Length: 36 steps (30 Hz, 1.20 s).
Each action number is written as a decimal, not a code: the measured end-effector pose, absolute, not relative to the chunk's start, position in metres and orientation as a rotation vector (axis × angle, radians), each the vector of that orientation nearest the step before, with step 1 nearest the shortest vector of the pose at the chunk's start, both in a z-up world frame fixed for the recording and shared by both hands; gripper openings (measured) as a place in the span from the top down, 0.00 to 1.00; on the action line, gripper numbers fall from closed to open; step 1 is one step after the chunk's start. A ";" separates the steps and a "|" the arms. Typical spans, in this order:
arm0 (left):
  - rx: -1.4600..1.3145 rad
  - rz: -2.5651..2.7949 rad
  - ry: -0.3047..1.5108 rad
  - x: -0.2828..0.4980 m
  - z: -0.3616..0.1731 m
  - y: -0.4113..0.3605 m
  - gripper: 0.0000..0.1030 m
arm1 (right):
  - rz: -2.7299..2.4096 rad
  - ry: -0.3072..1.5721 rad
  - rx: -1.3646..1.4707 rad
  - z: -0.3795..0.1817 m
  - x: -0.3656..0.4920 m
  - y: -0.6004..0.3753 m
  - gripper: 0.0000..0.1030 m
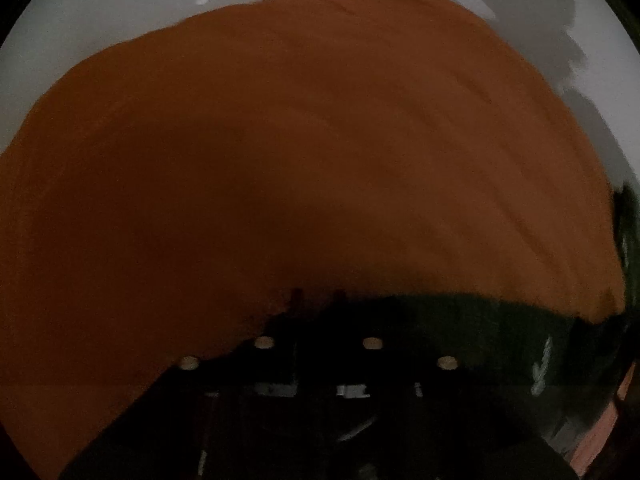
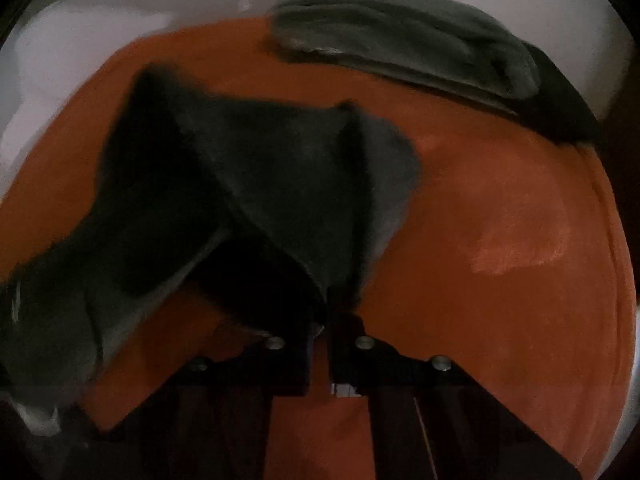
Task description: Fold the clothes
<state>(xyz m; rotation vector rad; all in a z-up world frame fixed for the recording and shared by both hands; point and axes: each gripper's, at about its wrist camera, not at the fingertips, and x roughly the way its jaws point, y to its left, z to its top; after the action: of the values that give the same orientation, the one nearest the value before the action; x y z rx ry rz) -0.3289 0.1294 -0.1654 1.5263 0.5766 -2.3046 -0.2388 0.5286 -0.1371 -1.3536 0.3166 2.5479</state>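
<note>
In the right wrist view my right gripper (image 2: 326, 316) is shut on a corner of a dark grey garment (image 2: 256, 184), which hangs lifted and spread over an orange cloth surface (image 2: 500, 220). A second grey-green garment (image 2: 400, 44) lies folded at the far right. In the left wrist view my left gripper (image 1: 318, 300) sits low over the orange cloth (image 1: 280, 140); its fingers look close together with dark fabric (image 1: 460, 320) at the tips, but the frame is too dark to tell a grip.
The orange cloth covers a white surface (image 1: 100, 12), which also shows at the far left of the right wrist view (image 2: 80, 28). The cloth's right edge (image 2: 616, 280) curves near the frame border.
</note>
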 end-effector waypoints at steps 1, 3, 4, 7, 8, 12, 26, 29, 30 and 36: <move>1.515 -2.306 0.568 -0.330 -0.162 0.132 0.99 | 2.562 0.347 -1.248 -0.114 -0.228 0.541 0.96; 1.478 -2.334 0.524 -0.331 -0.152 0.138 1.00 | 2.598 0.210 -1.001 -0.050 -0.192 0.553 0.97; 1.468 -2.359 0.516 -0.332 -0.148 0.140 1.00 | 2.607 0.123 -0.900 -0.019 -0.174 0.554 0.97; 1.462 -2.421 0.500 -0.339 -0.138 0.143 1.00 | 2.583 -0.107 -0.731 0.042 -0.138 0.555 0.97; 1.469 -2.438 0.489 -0.341 -0.138 0.147 1.00 | 2.566 -0.198 -0.716 0.049 -0.136 0.555 0.95; 1.518 -2.456 0.480 -0.347 -0.144 0.148 1.00 | 2.448 -0.658 -0.911 0.018 -0.168 0.560 0.43; 1.706 -2.490 0.531 -0.375 -0.158 0.081 0.88 | 2.308 0.547 -1.066 -0.085 -0.078 0.775 0.27; 1.785 -2.466 0.540 -0.389 -0.173 0.080 0.75 | 2.347 0.617 -1.111 -0.098 -0.095 0.786 0.27; 1.793 -2.473 0.510 -0.393 -0.176 0.083 0.69 | 2.377 0.577 -1.123 -0.101 -0.109 0.785 0.27; 1.739 -2.474 0.252 -0.408 -0.172 0.097 0.68 | 2.368 0.299 -1.487 -0.142 -0.212 0.758 0.28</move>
<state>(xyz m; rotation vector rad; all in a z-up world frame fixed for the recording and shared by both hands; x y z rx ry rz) -0.4079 0.0966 -0.1725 1.7386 0.2517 -2.4745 -0.2117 0.7582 -0.1423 -1.4867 0.2989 2.3677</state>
